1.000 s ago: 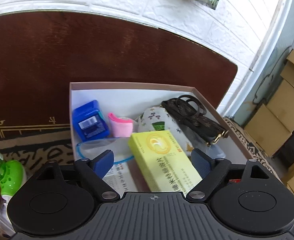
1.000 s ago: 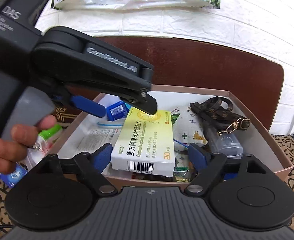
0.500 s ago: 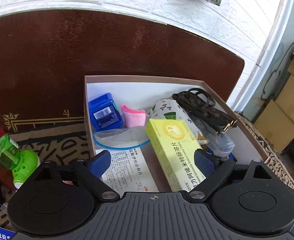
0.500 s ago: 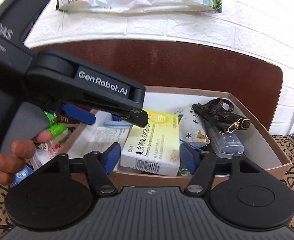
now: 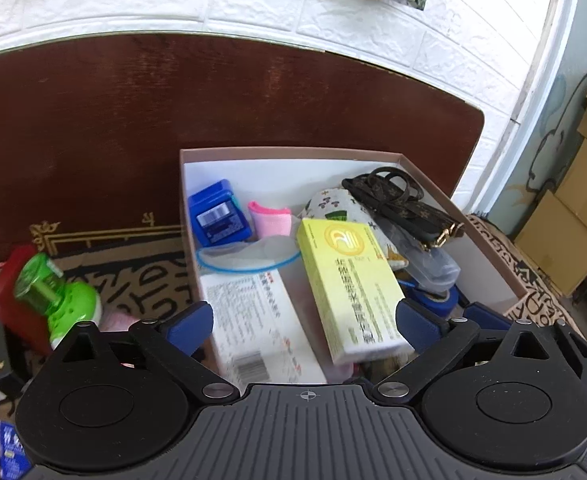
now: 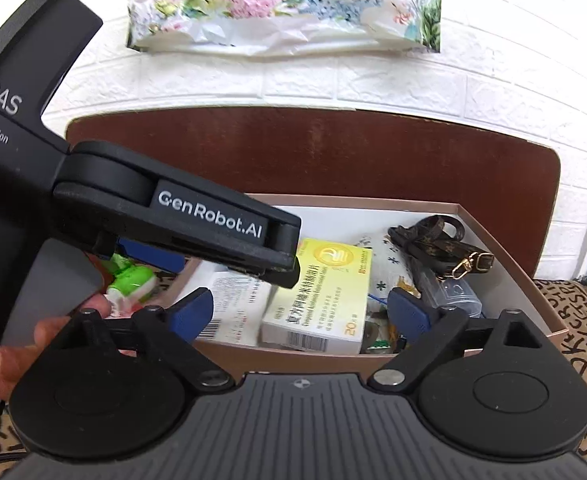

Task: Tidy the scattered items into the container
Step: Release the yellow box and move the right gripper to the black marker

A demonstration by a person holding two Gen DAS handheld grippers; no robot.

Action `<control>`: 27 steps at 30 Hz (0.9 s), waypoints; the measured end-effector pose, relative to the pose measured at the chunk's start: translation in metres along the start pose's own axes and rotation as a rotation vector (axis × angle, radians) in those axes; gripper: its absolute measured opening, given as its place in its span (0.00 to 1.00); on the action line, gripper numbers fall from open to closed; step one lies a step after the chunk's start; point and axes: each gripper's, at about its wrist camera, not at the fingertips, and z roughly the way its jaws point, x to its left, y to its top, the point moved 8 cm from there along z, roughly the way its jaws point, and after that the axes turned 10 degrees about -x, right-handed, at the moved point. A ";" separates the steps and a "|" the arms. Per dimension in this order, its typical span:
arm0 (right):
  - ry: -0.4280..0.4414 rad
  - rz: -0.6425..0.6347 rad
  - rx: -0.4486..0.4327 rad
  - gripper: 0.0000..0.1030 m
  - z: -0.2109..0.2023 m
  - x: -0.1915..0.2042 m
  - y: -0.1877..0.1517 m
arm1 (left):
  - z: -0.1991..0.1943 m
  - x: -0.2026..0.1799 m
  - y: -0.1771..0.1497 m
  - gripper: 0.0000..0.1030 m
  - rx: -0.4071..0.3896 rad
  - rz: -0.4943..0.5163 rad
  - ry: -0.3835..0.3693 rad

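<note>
Both grippers' blue fingers are spread and empty, the left gripper (image 5: 305, 326) and right gripper (image 6: 300, 312) poised at the near edge of the cardboard box (image 5: 433, 176), where a yellow medicine carton (image 5: 349, 280) lies among other items, a brown strap (image 5: 397, 200) farther back.

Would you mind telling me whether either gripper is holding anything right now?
Nothing is held: the left gripper and right gripper are both open above the brown cardboard box.

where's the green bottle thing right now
The green bottle lies outside the box, on the patterned cloth to its left in the left wrist view, against a red box. The right wrist view shows it under the left gripper.
</note>
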 end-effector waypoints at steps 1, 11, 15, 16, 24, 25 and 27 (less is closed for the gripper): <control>0.006 0.001 -0.002 0.94 -0.003 0.001 0.001 | -0.005 0.000 -0.002 1.00 -0.002 0.001 0.007; 0.049 -0.013 -0.008 0.98 -0.038 0.021 -0.001 | -0.056 0.008 -0.036 1.00 0.004 0.007 0.098; 0.063 -0.026 -0.008 0.98 -0.052 0.032 -0.004 | -0.075 0.010 -0.048 1.00 0.003 -0.011 0.116; 0.068 -0.024 -0.006 0.98 -0.055 0.034 -0.005 | -0.079 0.010 -0.050 1.00 0.003 -0.013 0.121; 0.115 -0.029 0.011 0.98 -0.077 0.059 -0.013 | -0.108 0.011 -0.071 1.00 0.001 -0.012 0.155; 0.121 -0.032 0.012 0.98 -0.079 0.062 -0.014 | -0.111 0.011 -0.074 1.00 0.002 -0.011 0.160; 0.134 -0.039 0.017 0.98 -0.084 0.069 -0.015 | -0.117 0.013 -0.078 1.00 0.006 -0.010 0.170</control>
